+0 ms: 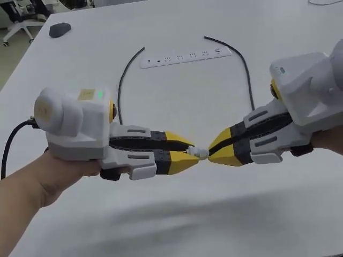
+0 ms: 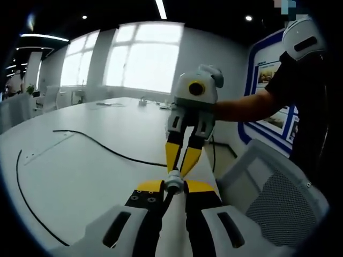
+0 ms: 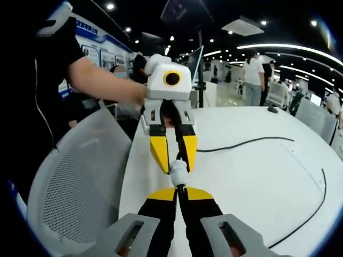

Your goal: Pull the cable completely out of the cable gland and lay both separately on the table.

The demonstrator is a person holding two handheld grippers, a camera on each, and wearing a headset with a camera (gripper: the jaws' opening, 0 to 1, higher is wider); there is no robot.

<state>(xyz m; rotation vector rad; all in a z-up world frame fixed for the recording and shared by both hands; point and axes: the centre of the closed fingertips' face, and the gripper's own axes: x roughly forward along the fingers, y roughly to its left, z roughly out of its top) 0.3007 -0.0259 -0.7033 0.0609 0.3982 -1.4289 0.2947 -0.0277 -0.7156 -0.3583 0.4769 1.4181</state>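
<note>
A small white cable gland [image 1: 201, 153] hangs in the air between the two yellow-tipped grippers, which meet nose to nose above the table. My left gripper [image 1: 192, 152] comes in from the left and is shut on the gland [image 2: 173, 181]. My right gripper [image 1: 212, 151] comes in from the right. In the right gripper view a short black cable [image 3: 181, 188] leaves the gland [image 3: 178, 170] and runs down between the right gripper's [image 3: 181, 193] shut jaws. The rest of that cable is hidden inside the jaws.
On the white table [image 1: 177, 214] lie a white power strip [image 1: 185, 57], two loose black cables [image 1: 121, 80] [image 1: 244, 64] and a dark mouse [image 1: 59, 29]. A grey mesh chair [image 3: 80, 176] stands at the table edge. People stand in the background.
</note>
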